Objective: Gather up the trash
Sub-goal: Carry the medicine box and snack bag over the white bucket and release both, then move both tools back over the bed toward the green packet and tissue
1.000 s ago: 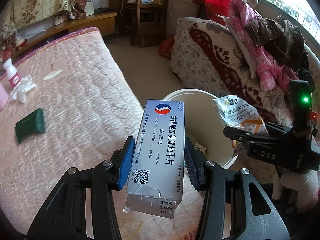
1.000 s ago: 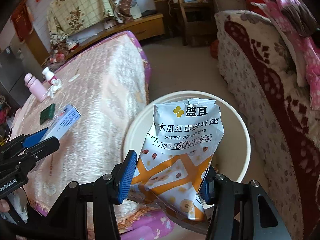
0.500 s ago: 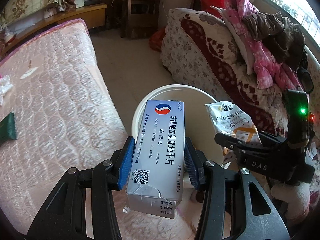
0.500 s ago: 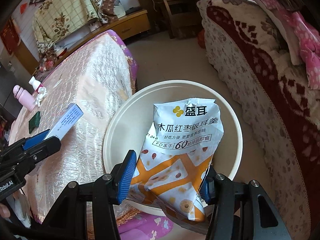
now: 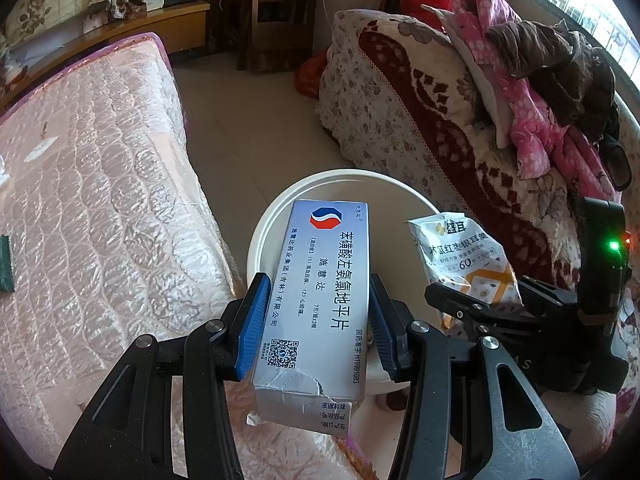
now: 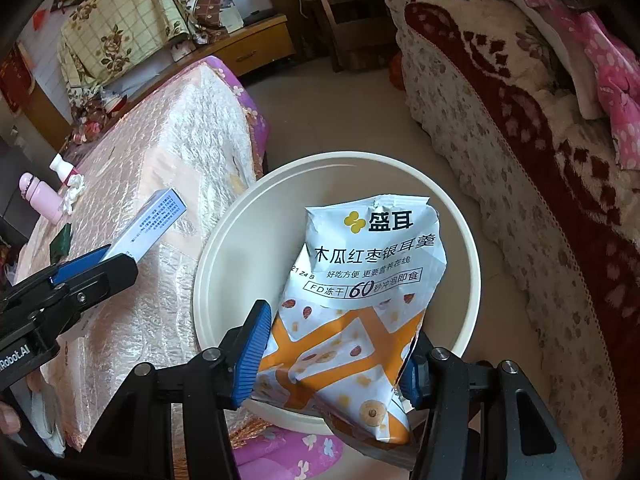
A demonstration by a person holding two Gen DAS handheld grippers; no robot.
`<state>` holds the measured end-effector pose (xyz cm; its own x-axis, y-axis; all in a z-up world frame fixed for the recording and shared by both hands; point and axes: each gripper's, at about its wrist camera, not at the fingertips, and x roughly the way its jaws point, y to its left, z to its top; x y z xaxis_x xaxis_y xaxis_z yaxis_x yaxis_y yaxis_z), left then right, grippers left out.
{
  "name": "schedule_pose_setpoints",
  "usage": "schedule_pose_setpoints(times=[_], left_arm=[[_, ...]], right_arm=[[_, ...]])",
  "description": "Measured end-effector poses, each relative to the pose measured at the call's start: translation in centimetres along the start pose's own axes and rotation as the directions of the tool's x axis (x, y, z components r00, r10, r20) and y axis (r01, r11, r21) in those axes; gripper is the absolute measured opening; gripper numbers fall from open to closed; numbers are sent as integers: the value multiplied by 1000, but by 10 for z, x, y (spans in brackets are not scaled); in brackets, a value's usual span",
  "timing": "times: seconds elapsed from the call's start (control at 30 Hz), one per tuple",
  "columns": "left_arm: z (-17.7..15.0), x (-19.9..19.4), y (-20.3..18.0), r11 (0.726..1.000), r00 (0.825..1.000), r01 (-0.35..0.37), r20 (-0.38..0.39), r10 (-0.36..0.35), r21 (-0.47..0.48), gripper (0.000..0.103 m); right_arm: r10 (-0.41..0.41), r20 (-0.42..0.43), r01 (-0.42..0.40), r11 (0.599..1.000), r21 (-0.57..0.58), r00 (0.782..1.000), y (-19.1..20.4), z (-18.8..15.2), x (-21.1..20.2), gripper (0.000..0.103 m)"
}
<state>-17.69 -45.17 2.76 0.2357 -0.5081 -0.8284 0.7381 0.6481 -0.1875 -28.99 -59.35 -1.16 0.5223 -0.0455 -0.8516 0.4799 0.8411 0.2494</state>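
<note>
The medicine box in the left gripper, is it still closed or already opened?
Opened. The medicine box, clamped in the left gripper, has its near end flap torn and crumpled. Whether anything remains inside cannot be told.

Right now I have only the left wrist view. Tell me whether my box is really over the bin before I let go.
Observer: From the right wrist view, no. The box in the left tongs is over the bed edge, left of the bin rim.
Operator: Check the snack bag too.
Observer: The snack bag, gripped by the right tongs, hangs over the bin's opening.
Operator: Name what sits on the bed outside my view.
Observer: A pink bottle and a white bottle are at its far end.
</note>
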Motion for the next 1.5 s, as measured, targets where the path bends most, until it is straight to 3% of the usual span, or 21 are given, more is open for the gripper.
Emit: schedule_pose_setpoints(times=[0.6, 0.63, 0.7, 1.13, 1.5], left_arm=[[7, 12, 3, 999, 1000, 30, 4, -30, -30, 47], [7, 12, 4, 999, 1000, 30, 4, -30, -32, 48], [7, 11, 5, 999, 1000, 28, 5, -28, -38, 53], [1, -1, 7, 1000, 999, 14, 29, -13, -26, 53], [-6, -22, 31, 998, 997, -49, 64, 52, -46, 53]], right_arm=[[4, -6, -3, 998, 67, 1000, -13, 0, 3, 57], [6, -7, -5, 998, 69, 1000, -13, 0, 3, 59], [9, -1, -9, 997, 78, 1000, -14, 1, 2, 72], [10, -11, -9, 998, 63, 1000, -10, 0, 4, 72], [6, -17, -5, 1000, 24, 1000, 1, -2, 6, 72]])
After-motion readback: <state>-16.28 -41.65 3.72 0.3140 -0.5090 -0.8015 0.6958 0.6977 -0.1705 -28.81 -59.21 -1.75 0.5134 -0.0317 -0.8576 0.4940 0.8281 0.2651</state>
